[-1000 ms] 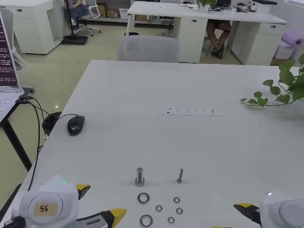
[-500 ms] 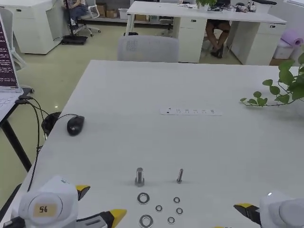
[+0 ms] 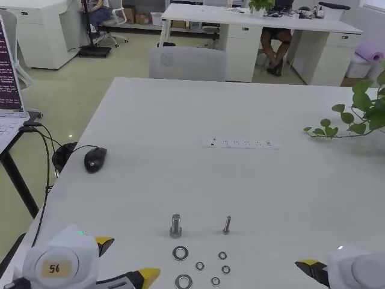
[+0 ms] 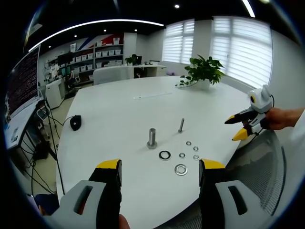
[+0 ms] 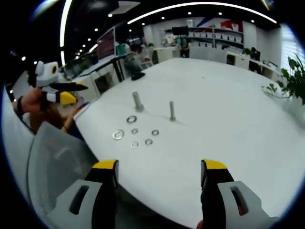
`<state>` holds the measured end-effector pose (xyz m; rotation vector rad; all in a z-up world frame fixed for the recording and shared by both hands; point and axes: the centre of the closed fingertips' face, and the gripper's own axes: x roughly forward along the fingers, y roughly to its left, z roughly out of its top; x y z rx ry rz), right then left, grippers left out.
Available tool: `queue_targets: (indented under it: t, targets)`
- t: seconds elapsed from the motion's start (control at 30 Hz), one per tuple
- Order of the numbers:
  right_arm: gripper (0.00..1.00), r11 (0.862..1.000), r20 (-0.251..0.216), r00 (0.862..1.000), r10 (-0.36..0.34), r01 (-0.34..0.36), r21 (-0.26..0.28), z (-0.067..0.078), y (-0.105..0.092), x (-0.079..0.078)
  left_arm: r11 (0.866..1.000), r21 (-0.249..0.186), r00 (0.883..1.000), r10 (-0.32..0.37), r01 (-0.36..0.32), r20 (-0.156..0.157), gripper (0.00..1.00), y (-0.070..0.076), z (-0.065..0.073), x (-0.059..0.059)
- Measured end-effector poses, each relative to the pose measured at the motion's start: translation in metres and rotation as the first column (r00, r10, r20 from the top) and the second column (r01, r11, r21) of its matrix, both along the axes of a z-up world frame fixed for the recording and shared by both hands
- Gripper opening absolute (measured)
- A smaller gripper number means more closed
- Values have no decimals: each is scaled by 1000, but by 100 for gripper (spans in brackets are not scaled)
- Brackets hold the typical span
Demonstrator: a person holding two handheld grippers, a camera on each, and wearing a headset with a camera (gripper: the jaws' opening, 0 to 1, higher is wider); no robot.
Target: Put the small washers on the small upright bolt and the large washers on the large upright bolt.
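Two large washers [image 3: 180, 253] and four small washers [image 3: 222, 255] lay flat on the white table [image 3: 180, 120] in my head view. They sat just in front of the large bolt [image 3: 175, 226] and the small bolt [image 3: 227, 225], which stood upright and apart, the large one on the left. In the left gripper view, my left gripper [image 4: 160, 164] was spread wide and empty, back from the washers. In the right gripper view, my right gripper [image 5: 158, 164] gaped wide too, holding nothing, with both bolts beyond the washers.
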<state>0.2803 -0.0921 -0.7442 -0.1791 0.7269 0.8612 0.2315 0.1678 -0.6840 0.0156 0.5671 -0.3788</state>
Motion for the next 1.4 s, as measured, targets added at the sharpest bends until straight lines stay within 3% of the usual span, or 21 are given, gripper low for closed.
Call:
queue_targets:
  t: [0.53,0.97,1.1,1.23,1.4]
  targets:
    - [70,999,-5,1000,25,-25,-20,-4,-2,3,1000,-1,1000,5,-5,-4,65,-4,-2,-1]
    - [64,994,-11,995,95,-96,-56,-8,15,14,1000,-6,1000,25,-25,-2,65,0,-1,-2]
    - [60,982,-3,987,163,-163,-98,-11,24,19,999,-10,999,33,-33,1,65,1,-1,-2]
    - [55,975,-23,979,204,-205,-90,-12,36,23,999,-16,999,39,-39,0,65,1,-1,-3]
    - [50,947,-44,956,290,-293,-134,-20,51,24,999,-17,999,47,-47,1,65,3,-1,-4]
